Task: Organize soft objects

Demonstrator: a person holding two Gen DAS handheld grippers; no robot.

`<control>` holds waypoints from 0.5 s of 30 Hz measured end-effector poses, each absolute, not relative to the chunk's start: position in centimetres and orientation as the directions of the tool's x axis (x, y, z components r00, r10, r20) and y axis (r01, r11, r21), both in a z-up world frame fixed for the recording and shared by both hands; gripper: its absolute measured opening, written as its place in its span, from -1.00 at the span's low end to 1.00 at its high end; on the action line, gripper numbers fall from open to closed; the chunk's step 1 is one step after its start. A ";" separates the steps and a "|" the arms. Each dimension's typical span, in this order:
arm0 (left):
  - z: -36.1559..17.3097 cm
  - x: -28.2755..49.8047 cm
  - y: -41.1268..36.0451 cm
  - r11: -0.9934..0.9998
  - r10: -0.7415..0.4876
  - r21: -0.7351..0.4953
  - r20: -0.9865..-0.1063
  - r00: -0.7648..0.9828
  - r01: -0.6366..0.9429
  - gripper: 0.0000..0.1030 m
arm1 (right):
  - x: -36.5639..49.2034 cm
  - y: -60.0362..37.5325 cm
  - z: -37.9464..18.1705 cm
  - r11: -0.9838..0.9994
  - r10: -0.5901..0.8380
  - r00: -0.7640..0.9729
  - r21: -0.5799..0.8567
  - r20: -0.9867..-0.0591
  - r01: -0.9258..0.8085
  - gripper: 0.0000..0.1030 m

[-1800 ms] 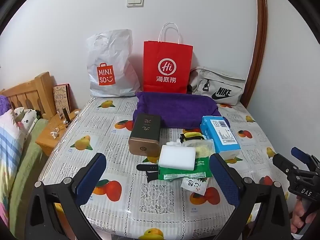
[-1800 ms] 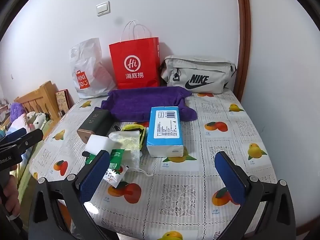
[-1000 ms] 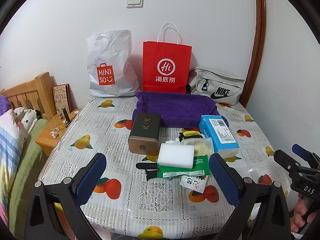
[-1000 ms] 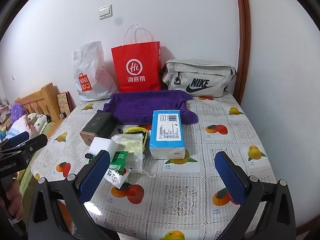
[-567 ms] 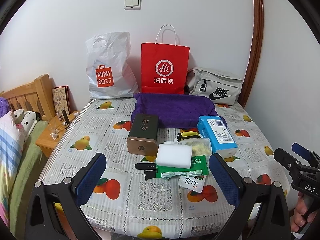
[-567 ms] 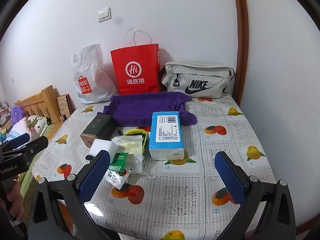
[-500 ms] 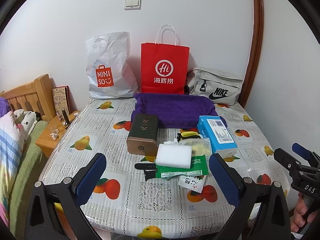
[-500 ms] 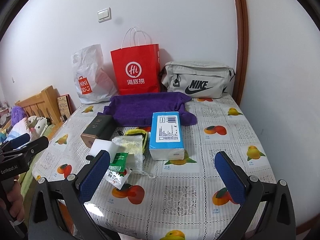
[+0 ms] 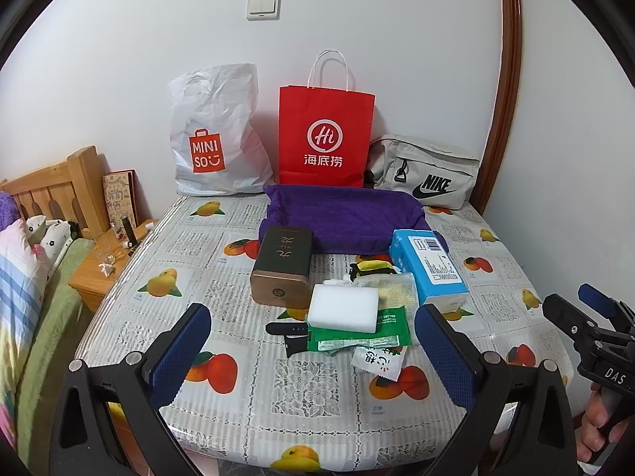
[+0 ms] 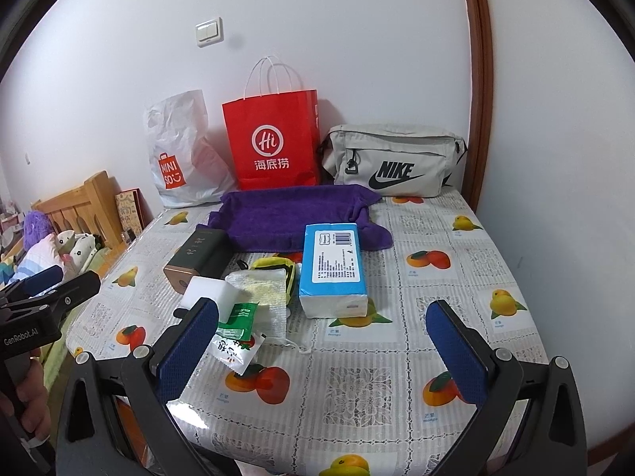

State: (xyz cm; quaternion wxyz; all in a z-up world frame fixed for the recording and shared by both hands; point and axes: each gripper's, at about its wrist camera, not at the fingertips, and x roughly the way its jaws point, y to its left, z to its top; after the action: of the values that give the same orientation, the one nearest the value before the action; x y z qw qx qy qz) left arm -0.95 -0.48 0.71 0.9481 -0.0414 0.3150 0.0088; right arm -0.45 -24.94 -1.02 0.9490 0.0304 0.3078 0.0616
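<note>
A purple towel (image 9: 349, 214) lies spread at the back of the table, also in the right wrist view (image 10: 293, 214). In front of it sit a blue tissue pack (image 9: 428, 265) (image 10: 333, 265), a white sponge block (image 9: 343, 307) (image 10: 204, 289), a yellow cloth in clear wrap (image 10: 262, 285), green sachets (image 9: 357, 335) and a dark box (image 9: 281, 269). My left gripper (image 9: 313, 353) is open and empty above the table's front edge. My right gripper (image 10: 323, 345) is open and empty at the front right, short of the tissue pack.
A white Miniso bag (image 9: 210, 135), a red paper bag (image 9: 325, 135) and a grey Nike pouch (image 9: 424, 174) stand against the back wall. A bed and wooden nightstand (image 9: 99, 265) are left of the table (image 9: 305, 392). A wall is close on the right.
Both grippers have drawn back and risen slightly, so the table looks a little farther. Both stay open. Nothing on the table has moved.
</note>
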 end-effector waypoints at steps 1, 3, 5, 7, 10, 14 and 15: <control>0.8 -1.0 -0.4 0.996 -0.009 -0.074 -0.599 0.801 -0.044 1.00 | -0.5 -24.9 -1.0 0.991 0.135 0.804 0.095 -0.580 -0.098 1.00; 0.9 -1.1 -0.3 0.996 -0.009 -0.074 -0.599 0.801 -0.044 1.00 | -0.5 -24.9 -1.0 0.990 0.137 0.803 0.095 -0.580 -0.100 1.00; 1.0 -1.1 -0.3 0.996 -0.010 -0.075 -0.598 0.801 -0.044 1.00 | -0.6 -24.8 -0.9 0.990 0.137 0.805 0.095 -0.578 -0.100 1.00; 1.0 -1.1 -0.4 0.996 -0.011 -0.074 -0.598 0.801 -0.042 1.00 | -0.6 -24.8 -0.9 0.990 0.138 0.804 0.094 -0.578 -0.102 1.00; 0.9 -1.2 -0.3 0.996 -0.010 -0.074 -0.599 0.801 -0.042 1.00 | -0.6 -24.7 -0.9 0.991 0.137 0.803 0.091 -0.581 -0.102 1.00; 0.8 -1.2 -0.3 0.996 -0.010 -0.073 -0.599 0.801 -0.042 1.00 | -0.6 -24.6 -1.0 0.991 0.137 0.802 0.092 -0.581 -0.102 1.00; 0.8 -1.2 -0.3 0.996 -0.010 -0.073 -0.599 0.801 -0.042 1.00 | -0.6 -24.6 -1.0 0.991 0.136 0.803 0.091 -0.581 -0.102 1.00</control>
State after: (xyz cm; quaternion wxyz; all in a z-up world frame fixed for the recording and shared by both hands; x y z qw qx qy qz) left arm -1.23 -0.28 0.80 0.9480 -0.0412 0.3155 0.0083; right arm -0.61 -24.60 -0.98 0.9490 0.0274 0.3077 0.0627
